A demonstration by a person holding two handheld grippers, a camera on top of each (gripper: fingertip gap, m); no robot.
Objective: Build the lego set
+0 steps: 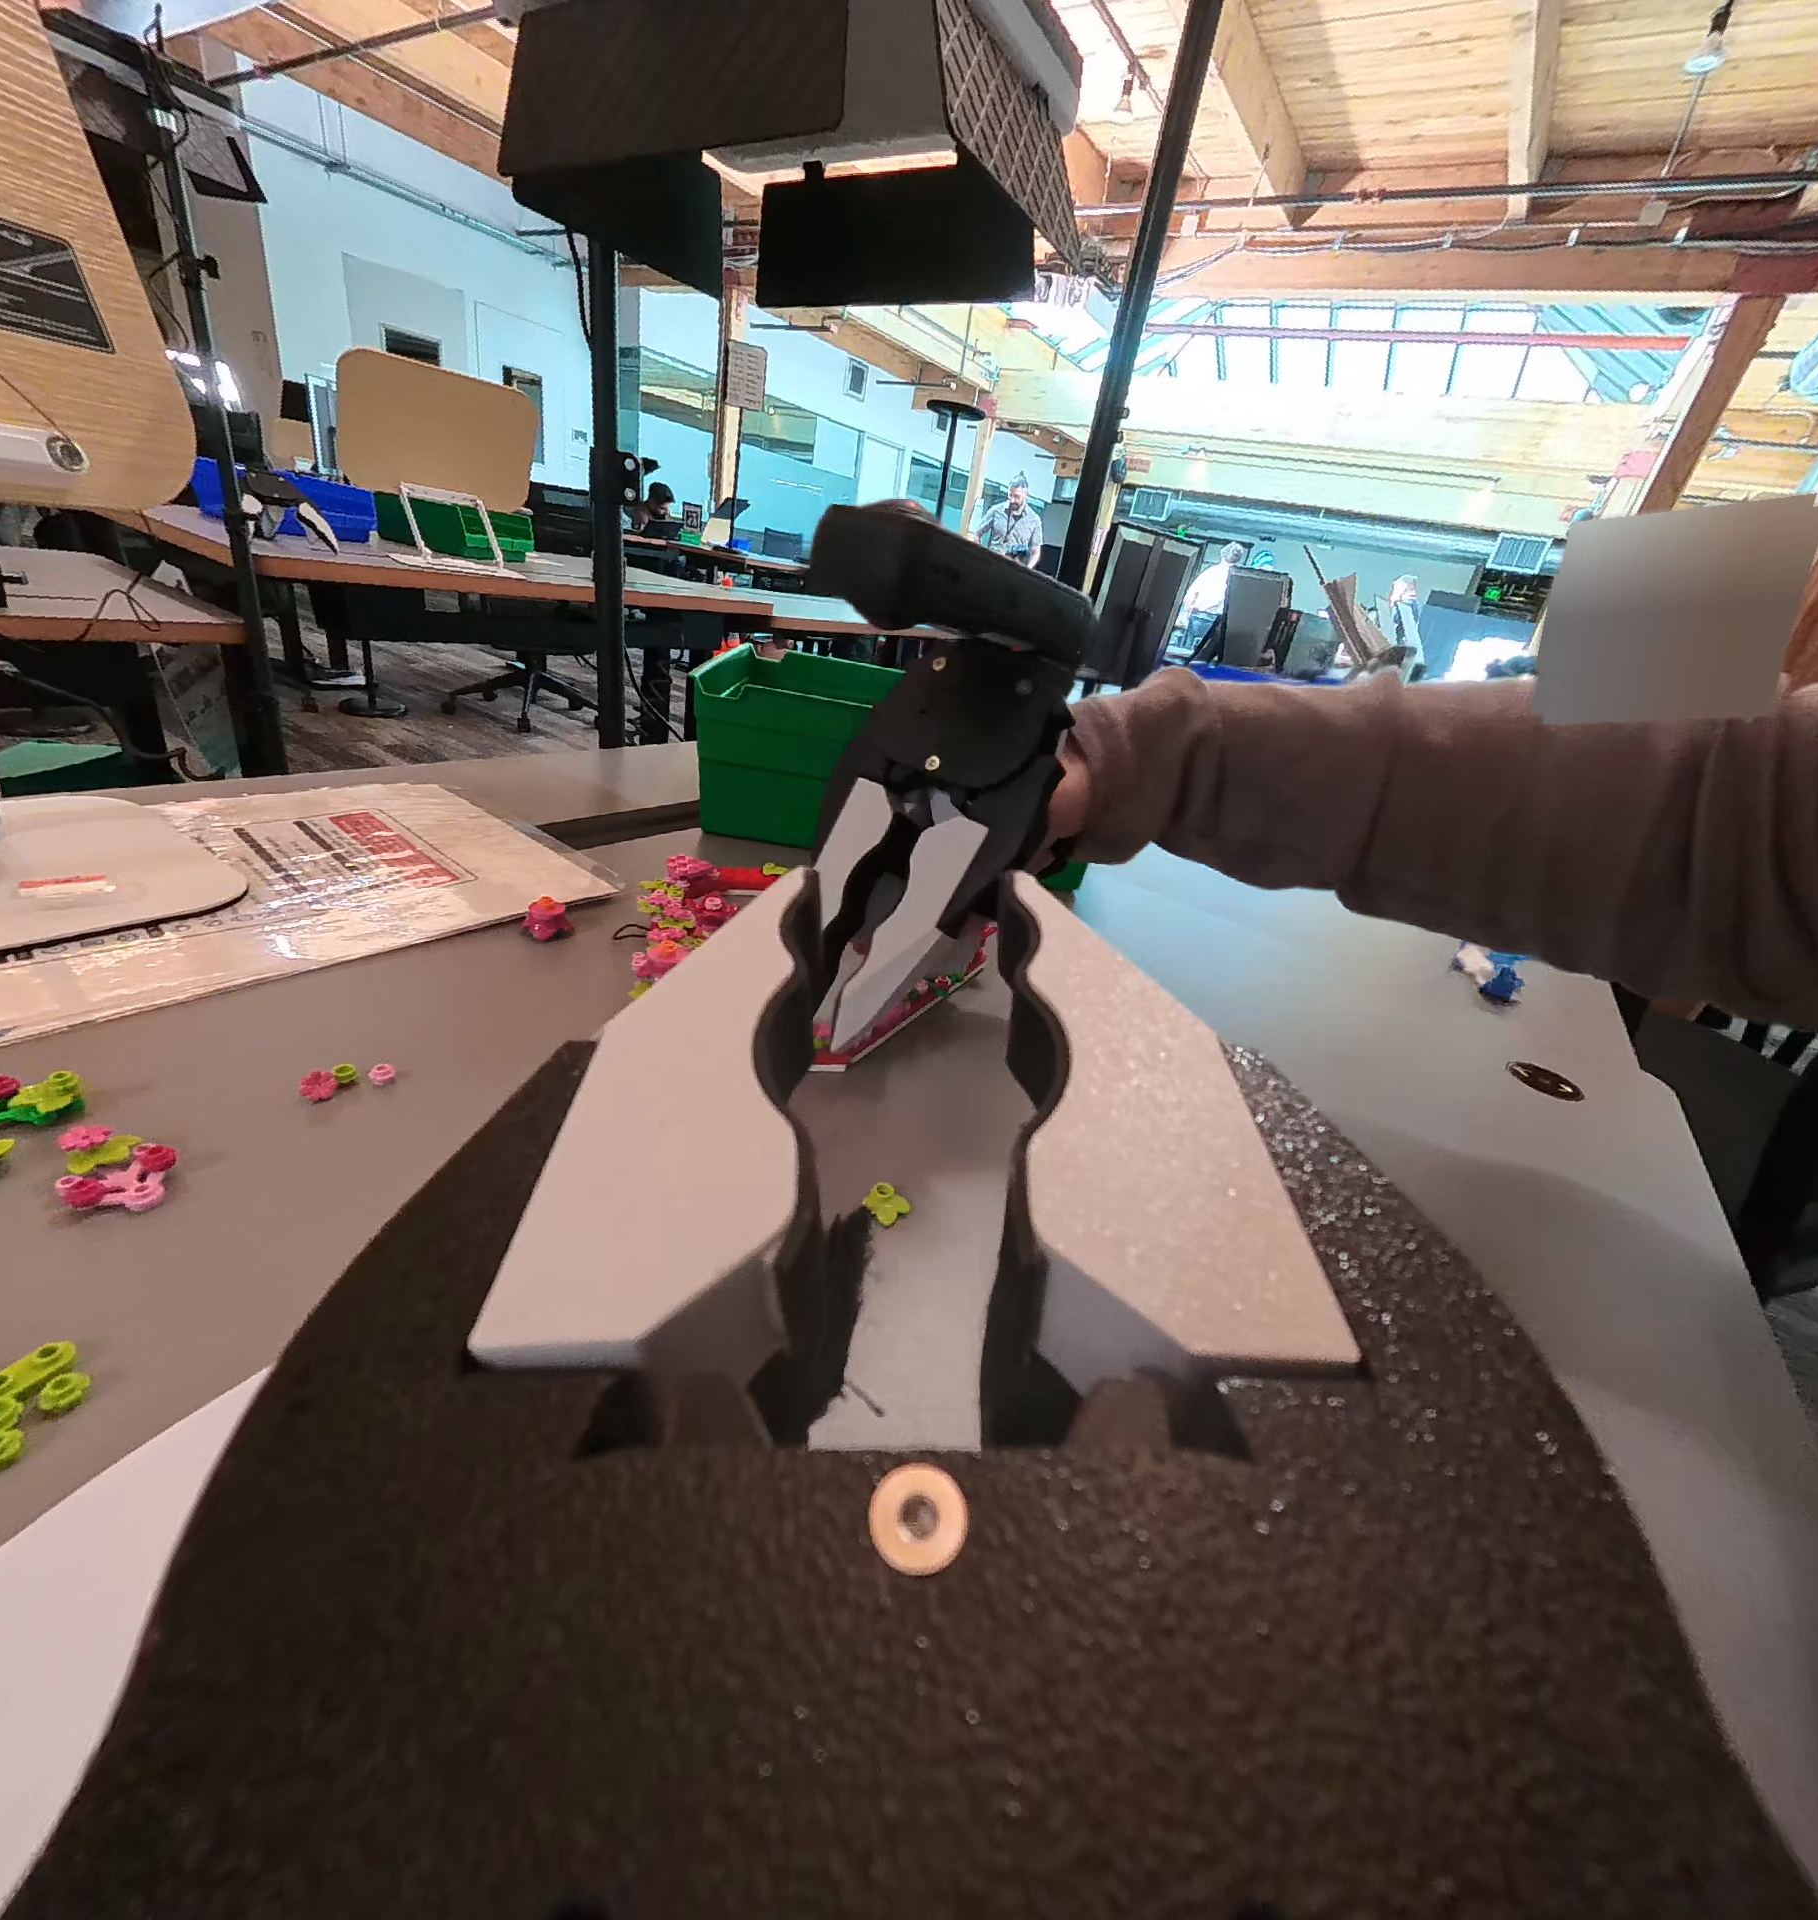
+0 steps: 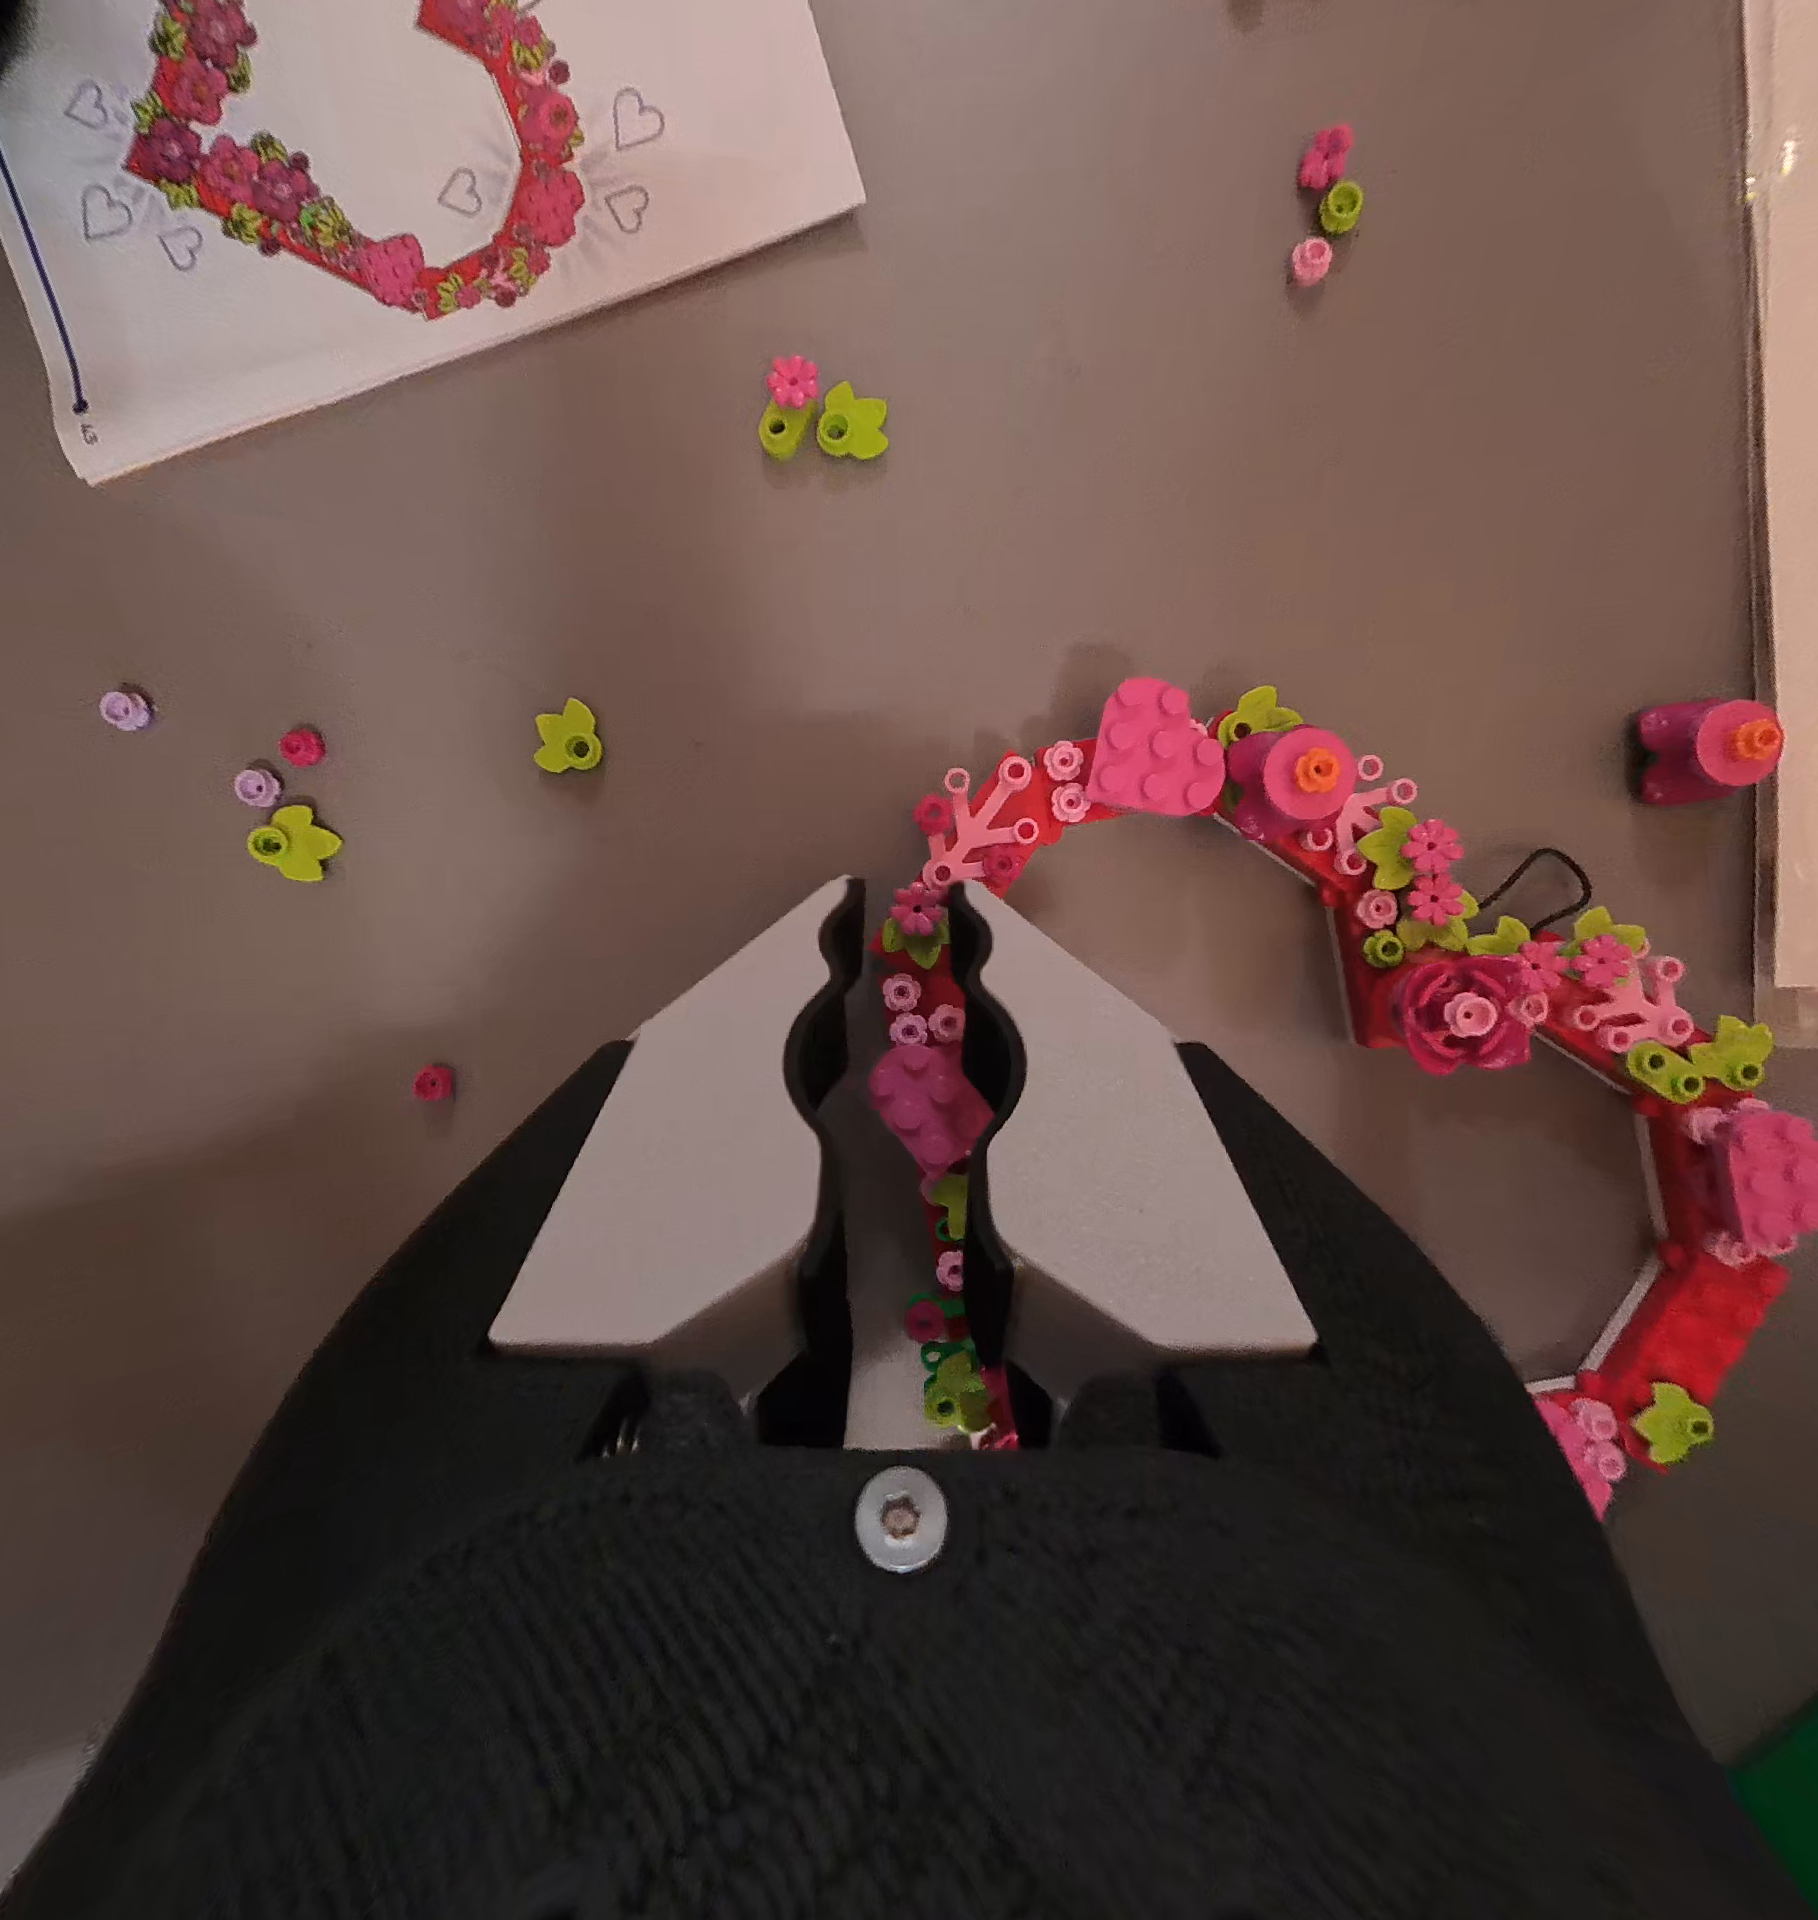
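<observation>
The right hand-held gripper (image 2: 910, 914) is clamped on one side of the red heart-shaped lego frame (image 2: 1331, 862), its fingers closed against the flower-studded strip — the rest of the frame lies on the grey desk (image 2: 676, 582). The left hand-held gripper (image 1: 905, 935) hangs above the desk, jaws apart and empty, with a loose lime leaf piece (image 1: 886, 1203) between its fingers — the instruction sheet (image 2: 365, 208) lies well apart.

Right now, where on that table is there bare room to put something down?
Bare grey table lies between the instruction sheet and the heart frame, which the right gripper holds. Left of the gripper it is crowded with loose pieces.
</observation>
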